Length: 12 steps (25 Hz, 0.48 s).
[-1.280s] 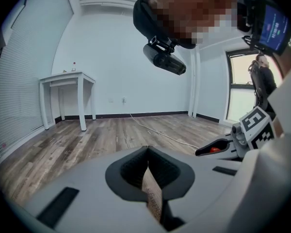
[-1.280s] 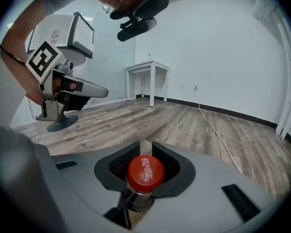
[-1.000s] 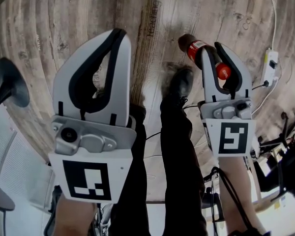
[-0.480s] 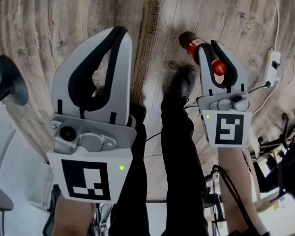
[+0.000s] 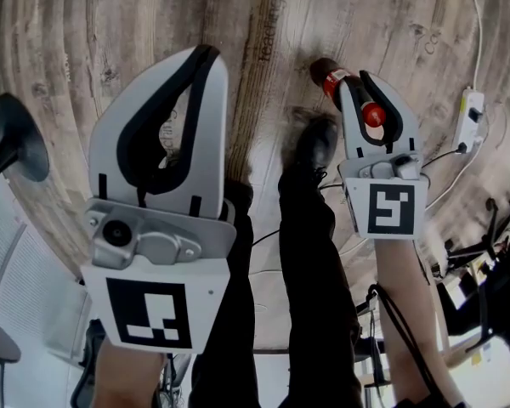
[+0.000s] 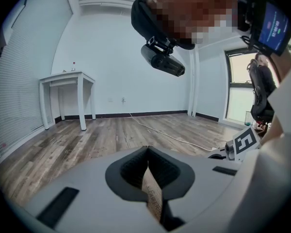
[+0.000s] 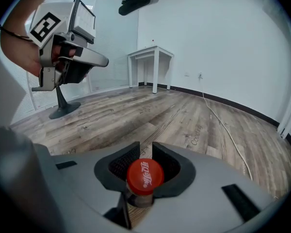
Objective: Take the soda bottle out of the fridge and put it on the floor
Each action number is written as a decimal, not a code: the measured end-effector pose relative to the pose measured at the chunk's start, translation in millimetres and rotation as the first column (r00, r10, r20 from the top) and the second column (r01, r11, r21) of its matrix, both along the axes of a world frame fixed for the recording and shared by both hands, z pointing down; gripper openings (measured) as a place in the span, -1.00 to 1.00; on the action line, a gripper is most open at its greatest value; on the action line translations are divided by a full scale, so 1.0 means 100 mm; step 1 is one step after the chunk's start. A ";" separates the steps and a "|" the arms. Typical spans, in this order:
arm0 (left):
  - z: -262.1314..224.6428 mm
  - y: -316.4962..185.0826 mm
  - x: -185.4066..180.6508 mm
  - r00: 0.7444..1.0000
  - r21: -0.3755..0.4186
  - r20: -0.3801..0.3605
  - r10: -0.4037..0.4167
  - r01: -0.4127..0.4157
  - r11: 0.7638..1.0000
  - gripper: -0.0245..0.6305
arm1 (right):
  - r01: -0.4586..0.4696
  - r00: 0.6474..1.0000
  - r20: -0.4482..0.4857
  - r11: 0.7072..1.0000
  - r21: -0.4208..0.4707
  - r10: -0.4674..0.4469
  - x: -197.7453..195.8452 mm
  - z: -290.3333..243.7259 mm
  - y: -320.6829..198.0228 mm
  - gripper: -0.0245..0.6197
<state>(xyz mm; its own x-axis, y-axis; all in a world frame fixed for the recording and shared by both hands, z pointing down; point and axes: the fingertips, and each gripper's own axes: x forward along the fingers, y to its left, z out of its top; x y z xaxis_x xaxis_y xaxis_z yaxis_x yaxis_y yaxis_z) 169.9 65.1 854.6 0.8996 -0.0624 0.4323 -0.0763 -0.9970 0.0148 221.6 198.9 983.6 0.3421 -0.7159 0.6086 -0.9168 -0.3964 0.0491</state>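
While my right gripper [image 5: 363, 79] clamps the soda bottle [image 5: 331, 80] by its neck over the floor [image 5: 110, 24], far right, I'm at set-down. Left gripper [image 5: 206, 55] jaws together, nothing held. Next: lower, base flat, release.

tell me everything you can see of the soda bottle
The soda bottle is plastic-looking, with dark drink, a red label and a red cap with white script. Cap up over the wooden floor, its neck is gripped by the right tool just under the cap. Whether its base touches the floor is unclear.
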 end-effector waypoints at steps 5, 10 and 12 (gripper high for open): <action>-0.10 -0.03 0.01 1.000 0.004 -0.014 -0.003 0.004 1.000 -0.87 | 0.018 1.000 0.013 0.999 -0.040 -0.018 -0.03 0.11 0.01 -0.63; -0.12 -0.06 -0.05 1.000 0.009 -0.017 -0.012 0.013 1.000 -0.88 | 0.029 1.000 0.011 0.999 -0.044 -0.029 -0.08 0.14 0.00 -0.62; -0.12 -0.08 -0.08 1.000 0.008 -0.016 -0.020 0.020 1.000 -0.87 | 0.053 0.999 0.008 0.998 -0.046 -0.053 -0.12 0.15 -0.03 -0.60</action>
